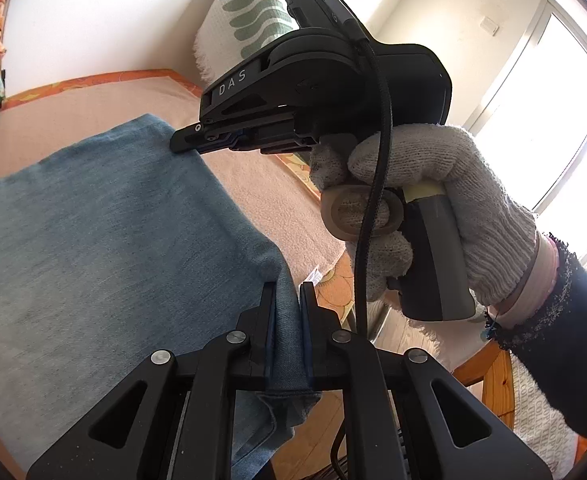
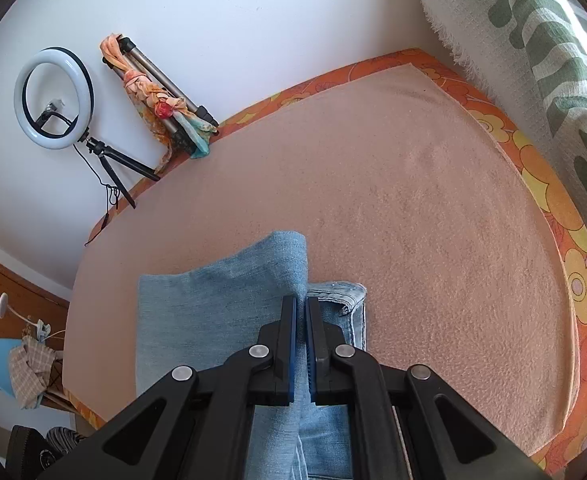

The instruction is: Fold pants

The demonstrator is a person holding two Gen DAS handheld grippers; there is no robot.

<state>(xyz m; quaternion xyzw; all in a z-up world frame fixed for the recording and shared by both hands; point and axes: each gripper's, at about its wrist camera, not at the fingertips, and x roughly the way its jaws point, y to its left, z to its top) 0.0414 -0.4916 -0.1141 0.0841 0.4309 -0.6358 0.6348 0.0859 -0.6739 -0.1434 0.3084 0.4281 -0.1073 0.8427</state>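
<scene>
Closest to the left wrist lens, the left hand-held gripper (image 1: 288, 304) is clamped on a bunched fold of the blue denim pants (image 1: 105, 232), the cloth pinched between its two black fingers (image 1: 268, 320). From there the pants spread flat to the left over the peach blanket (image 1: 253, 184) that covers the bed. Beyond them, the right hand-held gripper (image 1: 183, 142), held by a white knit-gloved hand (image 1: 425, 200), meets the far right corner of the folded denim; its fingers appear closed there. In the right wrist view, the right hand-held gripper (image 2: 301, 312) grips a raised fold of the pants (image 2: 213, 300) between blue-padded fingers (image 2: 289, 340), and a hemmed layer (image 2: 343, 300) lies just beside it on the blanket (image 2: 413, 200). An orange floral mattress edge (image 2: 553, 184) borders the blanket. A ring light (image 2: 53, 98) and a tripod (image 2: 165, 88) wrapped in a scarf stand against the white wall past the bed's far edge. A green-patterned pillow (image 2: 533, 40) leans at the far right corner.
</scene>
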